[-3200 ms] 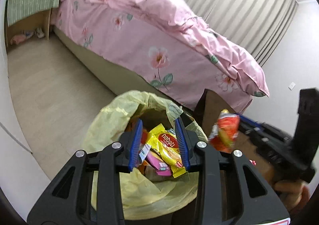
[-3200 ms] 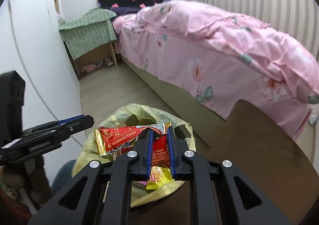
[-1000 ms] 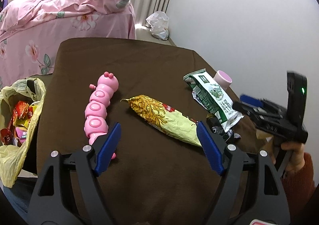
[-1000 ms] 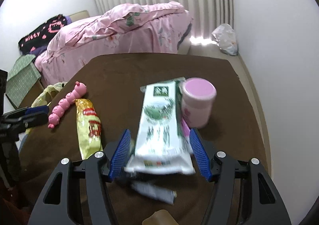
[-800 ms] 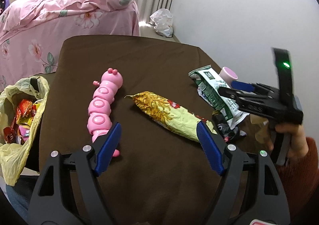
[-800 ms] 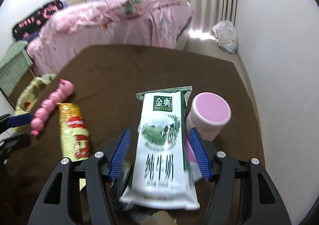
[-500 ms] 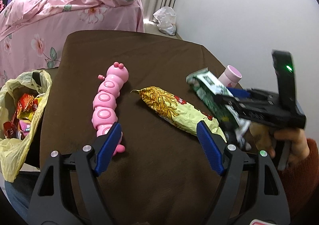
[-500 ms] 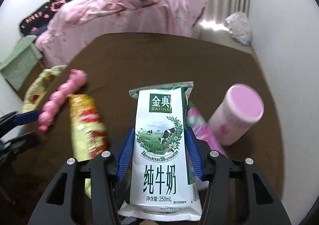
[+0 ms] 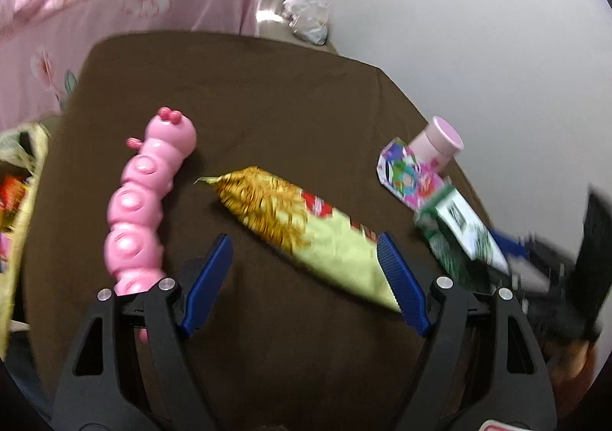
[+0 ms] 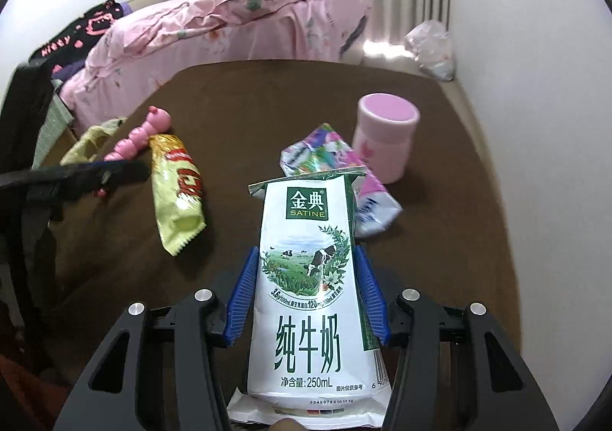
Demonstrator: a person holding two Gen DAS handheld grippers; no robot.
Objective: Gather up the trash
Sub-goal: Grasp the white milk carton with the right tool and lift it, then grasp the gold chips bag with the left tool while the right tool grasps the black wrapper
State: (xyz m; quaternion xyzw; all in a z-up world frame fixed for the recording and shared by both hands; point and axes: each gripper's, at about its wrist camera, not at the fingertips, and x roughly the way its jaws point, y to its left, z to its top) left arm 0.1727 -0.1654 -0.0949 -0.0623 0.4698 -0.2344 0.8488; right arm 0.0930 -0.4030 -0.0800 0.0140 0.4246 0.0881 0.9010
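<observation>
Two grippers: our right gripper point(image 10: 308, 295) clamps a flat, glossy milk pouch point(image 10: 311, 278), our left gripper point(image 9: 306, 278) gapes wide beside that pouch over a crinkly yellow wrapper point(image 9: 302, 230).

- The right gripper point(image 10: 308, 289) is clamped on a white-and-green milk carton point(image 10: 311, 278), blue pads pressed to its two sides
- Beyond it on the brown table point(image 10: 440, 239) lies a colourful wrapper point(image 10: 329, 155), touching a pink cup point(image 10: 386, 136)
- To the left lies a yellow snack bag point(image 10: 178, 190); beside that, a pink caterpillar toy point(image 10: 143, 134)
- The left gripper point(image 10: 76, 178) reaches in at far left; a pink-quilted bed point(image 10: 229, 21) stands behind
</observation>
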